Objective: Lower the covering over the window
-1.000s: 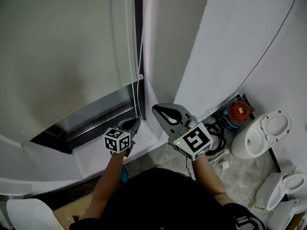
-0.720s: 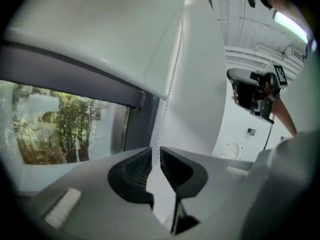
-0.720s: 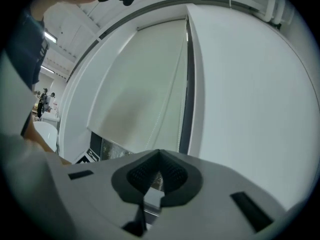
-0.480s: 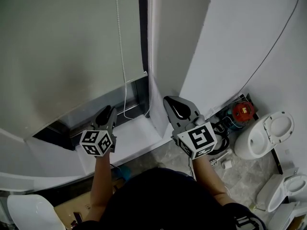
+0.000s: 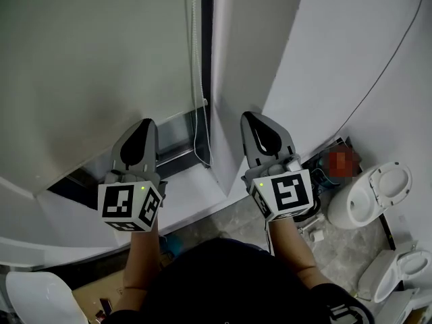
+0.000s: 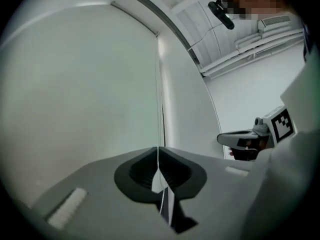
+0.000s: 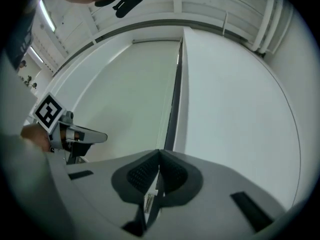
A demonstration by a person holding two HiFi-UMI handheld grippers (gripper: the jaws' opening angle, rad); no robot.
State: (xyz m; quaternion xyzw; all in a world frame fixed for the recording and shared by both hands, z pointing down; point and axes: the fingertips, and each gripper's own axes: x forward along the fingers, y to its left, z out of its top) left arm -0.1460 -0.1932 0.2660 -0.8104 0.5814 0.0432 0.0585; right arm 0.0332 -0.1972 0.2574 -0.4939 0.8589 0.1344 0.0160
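The left gripper [image 5: 144, 124] has come up from the foot of the cord [image 5: 196, 79], and its jaws have just been closing to a bare slit with nothing between them (the cord hangs free just to its right); the right gripper [image 5: 252, 118], jaws together and empty, has lifted a little too. The blind [image 5: 88, 66] covers all but a dark strip of the window [image 5: 177, 135] above the sill [image 5: 192, 187], so one pull looks finished and a fresh, higher grip on the cord is probably next.
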